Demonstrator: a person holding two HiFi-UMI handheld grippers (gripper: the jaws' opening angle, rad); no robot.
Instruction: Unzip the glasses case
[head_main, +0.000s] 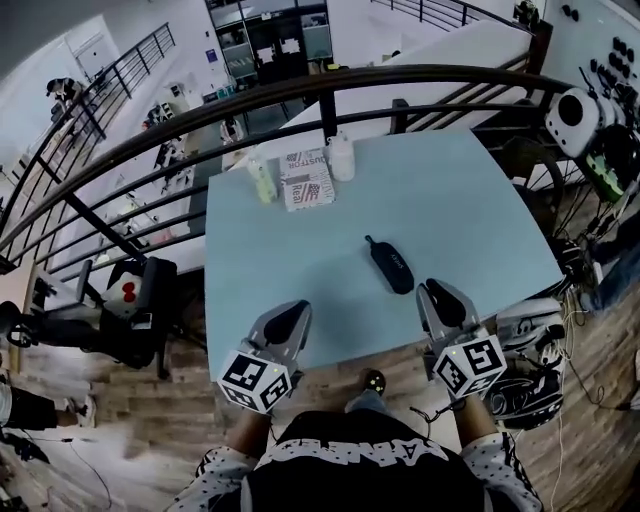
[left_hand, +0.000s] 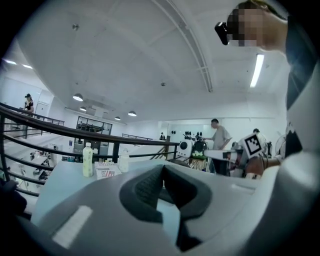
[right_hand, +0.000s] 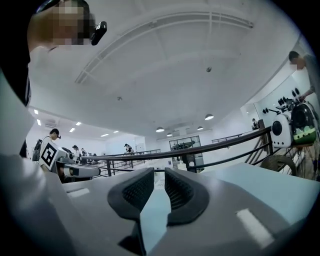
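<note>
A black oval zipped glasses case (head_main: 390, 265) lies on the pale blue table (head_main: 470, 200), right of centre toward the near edge, with nothing touching it. The right gripper (head_main: 436, 291) hovers just near-right of it, jaws a narrow slit apart and empty. The left gripper (head_main: 294, 312) is well apart to the left, jaw tips together on nothing. A pale green bottle (head_main: 262, 178) stands at the far edge.

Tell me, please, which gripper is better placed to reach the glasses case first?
Right, probably. The right gripper is just beside the glasses case near the front edge of the table, jaws slightly apart and empty; the left gripper is clearly farther from it, jaws together.
</note>
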